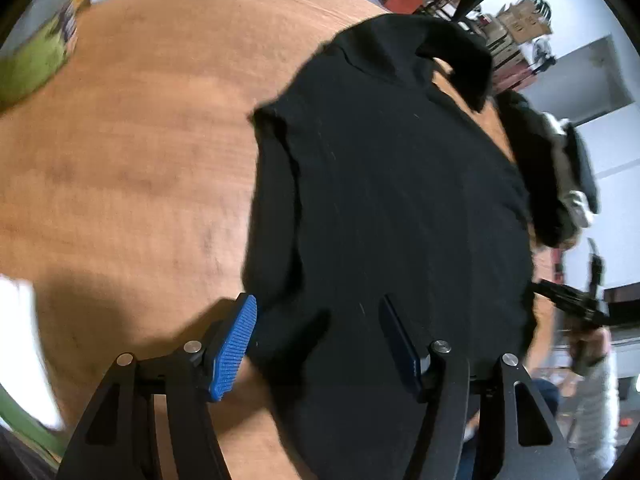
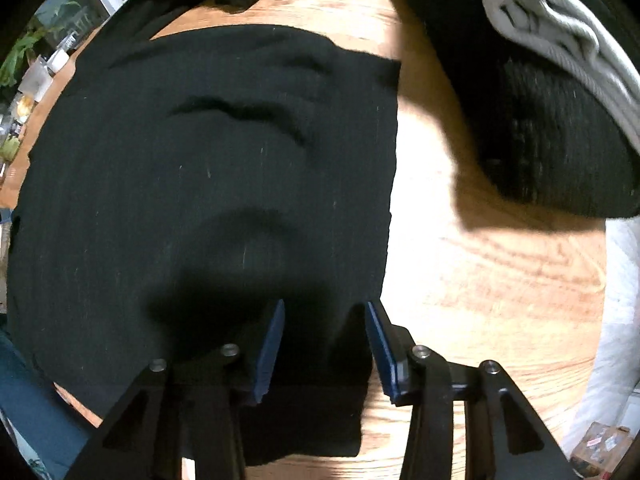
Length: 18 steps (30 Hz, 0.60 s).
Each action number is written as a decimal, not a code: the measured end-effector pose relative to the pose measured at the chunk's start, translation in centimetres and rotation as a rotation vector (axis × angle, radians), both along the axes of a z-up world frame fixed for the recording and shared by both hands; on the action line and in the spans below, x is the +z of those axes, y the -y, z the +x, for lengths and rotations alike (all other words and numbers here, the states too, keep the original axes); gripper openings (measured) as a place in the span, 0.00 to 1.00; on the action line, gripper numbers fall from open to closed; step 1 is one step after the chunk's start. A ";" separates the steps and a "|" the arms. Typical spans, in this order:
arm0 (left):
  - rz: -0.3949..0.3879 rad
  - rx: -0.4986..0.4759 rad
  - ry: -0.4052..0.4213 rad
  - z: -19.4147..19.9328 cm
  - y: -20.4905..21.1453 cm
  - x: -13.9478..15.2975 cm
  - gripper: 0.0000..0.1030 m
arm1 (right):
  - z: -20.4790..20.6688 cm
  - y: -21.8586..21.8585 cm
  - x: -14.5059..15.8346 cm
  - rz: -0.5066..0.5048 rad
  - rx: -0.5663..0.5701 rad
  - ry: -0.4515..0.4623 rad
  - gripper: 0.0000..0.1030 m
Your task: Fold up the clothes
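Note:
A black garment (image 1: 392, 184) lies spread on the wooden table (image 1: 140, 140), one sleeve curled up at its far end. My left gripper (image 1: 318, 312) hovers open over its near left edge, blue pads wide apart with cloth beneath them. In the right wrist view the same black garment (image 2: 208, 168) fills the left and middle, wrinkled, its straight right edge on the table (image 2: 480, 280). My right gripper (image 2: 326, 312) stands open above the near right corner of the cloth; nothing is pinched between the pads.
A pile of dark and grey clothes (image 2: 540, 92) lies at the table's far right, also visible as the clothes pile (image 1: 556, 176). A green container (image 1: 32, 64) stands at the far left. A white object (image 1: 24, 344) sits at the near left edge. Shelves and boxes stand behind.

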State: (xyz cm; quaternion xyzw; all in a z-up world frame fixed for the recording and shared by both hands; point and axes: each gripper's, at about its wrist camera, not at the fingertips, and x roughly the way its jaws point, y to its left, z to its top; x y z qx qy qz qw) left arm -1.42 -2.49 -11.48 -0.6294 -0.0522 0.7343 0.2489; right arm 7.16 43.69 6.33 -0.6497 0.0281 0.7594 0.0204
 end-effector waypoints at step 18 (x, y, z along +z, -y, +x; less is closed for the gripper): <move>-0.040 -0.035 0.062 6.9 -0.7 -1.3 0.64 | 9.8 0.7 3.7 -0.074 0.080 -0.371 0.49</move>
